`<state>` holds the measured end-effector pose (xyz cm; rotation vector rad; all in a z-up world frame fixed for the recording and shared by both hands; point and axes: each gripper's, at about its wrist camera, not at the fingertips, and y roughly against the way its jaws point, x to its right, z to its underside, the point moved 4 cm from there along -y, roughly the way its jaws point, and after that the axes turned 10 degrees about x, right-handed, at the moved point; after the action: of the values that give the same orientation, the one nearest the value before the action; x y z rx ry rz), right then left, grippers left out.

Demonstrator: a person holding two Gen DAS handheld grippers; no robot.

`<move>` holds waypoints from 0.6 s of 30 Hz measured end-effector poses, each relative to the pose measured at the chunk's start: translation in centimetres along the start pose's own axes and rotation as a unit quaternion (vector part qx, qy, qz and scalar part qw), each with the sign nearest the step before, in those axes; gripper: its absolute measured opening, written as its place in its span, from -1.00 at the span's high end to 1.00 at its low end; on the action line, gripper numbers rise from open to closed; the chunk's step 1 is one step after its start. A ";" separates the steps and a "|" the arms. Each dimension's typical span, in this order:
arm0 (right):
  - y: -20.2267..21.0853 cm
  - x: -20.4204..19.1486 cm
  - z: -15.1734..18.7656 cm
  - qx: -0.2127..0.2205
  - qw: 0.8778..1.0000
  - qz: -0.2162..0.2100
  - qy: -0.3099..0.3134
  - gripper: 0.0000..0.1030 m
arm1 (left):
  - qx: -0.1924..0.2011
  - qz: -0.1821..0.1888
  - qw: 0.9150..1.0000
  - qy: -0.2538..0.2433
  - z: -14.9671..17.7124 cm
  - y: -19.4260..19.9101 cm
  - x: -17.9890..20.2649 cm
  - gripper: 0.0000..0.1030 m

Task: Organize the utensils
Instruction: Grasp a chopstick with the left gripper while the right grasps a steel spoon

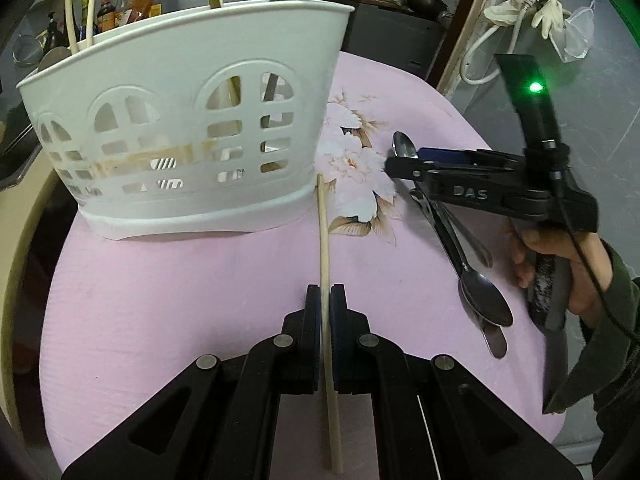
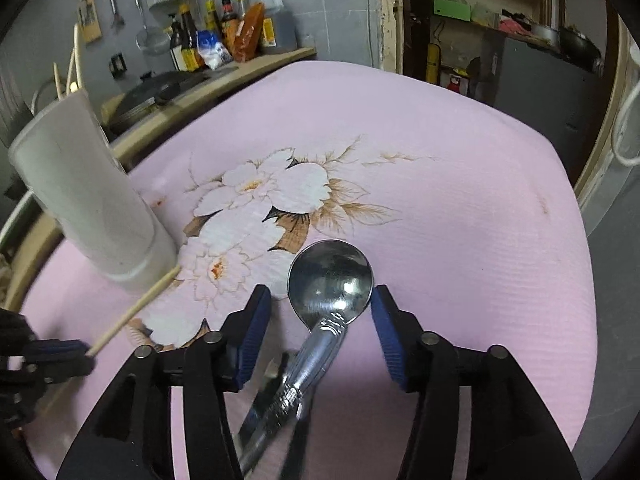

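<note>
Holding a thin wooden chopstick [image 1: 325,248] between its closed pads, the left hand-held gripper [image 1: 326,300] has the stick pinched partway along, the far tip lying just at the bottom corner of the white plastic basket [image 1: 192,120] ahead and to its left. To do this step well, I judge the stick should be lifted clear of the cloth, tipped upright and lowered over the rim into a compartment where other pale sticks already stand; a grip this far from the end may let it swing, so a slow tilt seems wise. The basket is smooth moulded plastic with arched window cut-outs and a stepped base. It stands on a counter covered by a pink ribbed cloth [image 1: 180,300] printed with white flowers.

Further right, the right hand-held gripper [image 2: 318,312] is spread wide, its blue ribbed pads either side of a steel spoon [image 2: 330,280] without touching it. The spoon is shiny, with a round bowl and a patterned handle lying over other cutlery [image 1: 460,240] under the gripper. Closing on the narrow neck, not the slippery bowl, looks the safer hold.
</note>
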<state>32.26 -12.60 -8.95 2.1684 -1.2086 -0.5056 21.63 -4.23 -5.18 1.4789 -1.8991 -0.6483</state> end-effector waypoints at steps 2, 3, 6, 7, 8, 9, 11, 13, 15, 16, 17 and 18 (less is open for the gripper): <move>-0.3 -0.2 0.0 -0.002 1.000 0.009 0.009 -0.05 | -0.007 0.004 1.000 -0.009 0.0 0.0 0.1 0.93; -0.5 -0.3 0.0 -0.003 1.000 0.012 0.012 -0.05 | -0.013 0.003 1.000 -0.017 0.0 0.0 0.3 0.92; -0.7 0.1 -0.1 -0.002 1.000 0.005 0.004 -0.05 | -0.027 -0.001 0.998 -0.048 -0.3 -0.1 0.5 0.90; -0.7 0.3 -0.1 -0.002 1.000 0.000 -0.002 -0.05 | -0.030 -0.002 0.998 -0.056 -0.1 0.1 0.2 0.88; -0.8 0.4 -0.1 -0.002 1.000 -0.004 -0.006 -0.07 | -0.033 -0.004 0.997 -0.062 -0.3 -0.1 0.2 0.86; -0.8 0.3 -0.1 -0.003 1.000 -0.006 -0.006 -0.11 | -0.037 -0.004 0.997 -0.066 -0.5 -0.3 0.2 0.80; -0.9 -0.1 -0.1 -0.006 1.000 -0.009 0.004 -0.22 | -0.044 -0.002 0.997 -0.066 -0.6 -0.7 -0.2 0.70; -0.9 -0.5 0.0 -0.004 1.000 0.000 0.014 -0.18 | -0.052 0.003 0.997 -0.057 -1.0 -1.0 -0.6 0.68; -0.7 -0.2 0.0 0.001 1.000 0.011 0.012 0.15 | -0.055 0.007 0.997 -0.050 -1.2 -1.2 -0.8 0.68; -0.6 0.2 0.0 0.003 1.000 0.007 0.001 0.19 | -0.055 0.007 0.997 -0.047 -1.2 -1.2 -0.9 0.68; -0.6 0.5 0.0 0.005 1.000 0.001 -0.008 0.20 | -0.055 0.007 0.997 -0.045 -1.2 -1.3 -0.8 0.69; -0.5 0.6 0.0 0.006 1.000 -0.003 -0.015 0.20 | -0.053 0.007 0.998 -0.041 -1.2 -1.2 -0.9 0.76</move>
<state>32.87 -12.95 -9.34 2.1830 -1.2246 -0.5363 23.50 -3.71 -5.39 1.3896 -1.9042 -0.8033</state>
